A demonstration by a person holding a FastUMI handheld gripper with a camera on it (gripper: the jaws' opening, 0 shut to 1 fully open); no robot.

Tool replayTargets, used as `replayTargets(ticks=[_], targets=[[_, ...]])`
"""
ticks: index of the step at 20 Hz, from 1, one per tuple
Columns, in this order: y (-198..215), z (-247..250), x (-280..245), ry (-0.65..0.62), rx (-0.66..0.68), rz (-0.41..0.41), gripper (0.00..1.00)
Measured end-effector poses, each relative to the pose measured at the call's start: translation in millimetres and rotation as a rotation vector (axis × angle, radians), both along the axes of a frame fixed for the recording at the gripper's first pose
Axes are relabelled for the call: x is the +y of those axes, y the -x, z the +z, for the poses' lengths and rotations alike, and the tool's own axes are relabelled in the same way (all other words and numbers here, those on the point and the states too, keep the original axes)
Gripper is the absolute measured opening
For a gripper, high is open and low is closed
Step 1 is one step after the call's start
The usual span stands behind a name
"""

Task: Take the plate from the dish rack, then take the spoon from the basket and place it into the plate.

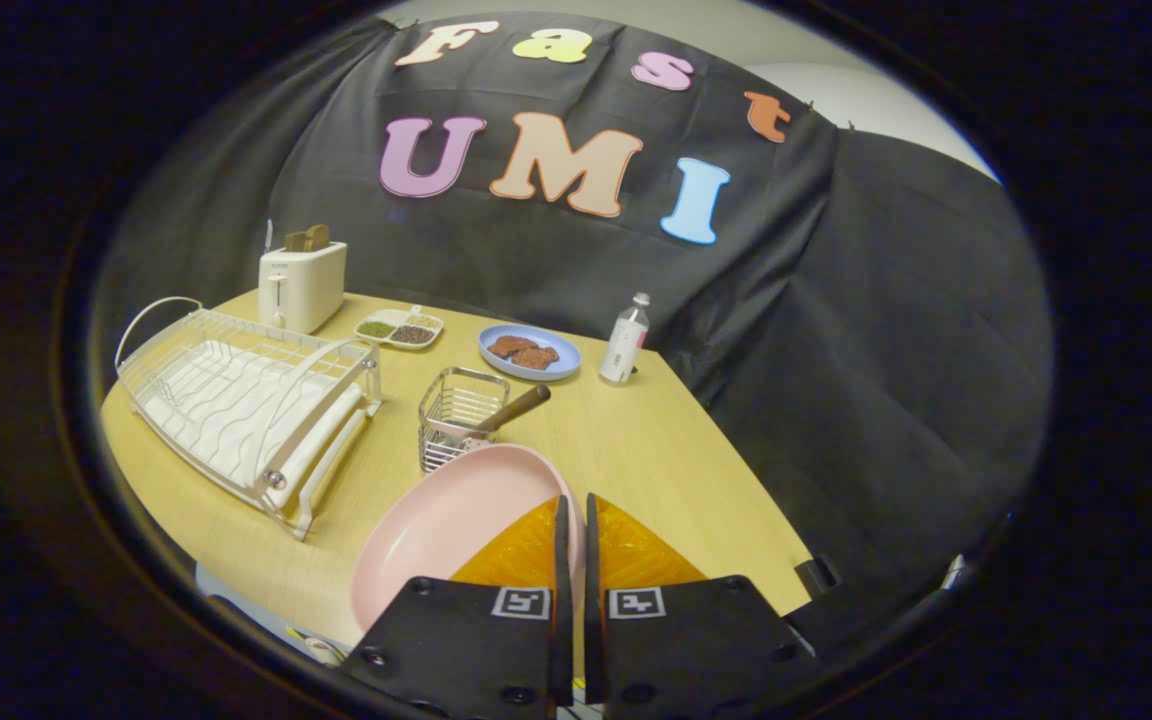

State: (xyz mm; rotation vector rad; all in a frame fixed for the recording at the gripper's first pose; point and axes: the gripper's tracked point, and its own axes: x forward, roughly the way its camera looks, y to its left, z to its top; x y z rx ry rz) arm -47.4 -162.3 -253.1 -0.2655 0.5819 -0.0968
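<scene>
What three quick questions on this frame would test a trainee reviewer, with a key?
1. True or false: the pink plate stands in the dish rack.
2. Which holds the spoon: a) the blue plate, b) the wire basket, c) the toaster?
3. What are the fingers of the tongs doing?

Key
1. False: the pink plate is out of the rack, in the tongs, in front of the basket.
2. b: the handle sticks out of the basket.
3. They are closed on the plate's rim, with the edge pinched between them.
</scene>
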Motion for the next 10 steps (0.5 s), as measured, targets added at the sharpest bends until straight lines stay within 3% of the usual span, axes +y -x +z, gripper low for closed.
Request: replayTargets(ticks=[10], targets=[[-9, -51, -33, -0.081, 0.058, -0.001, 0.07]])
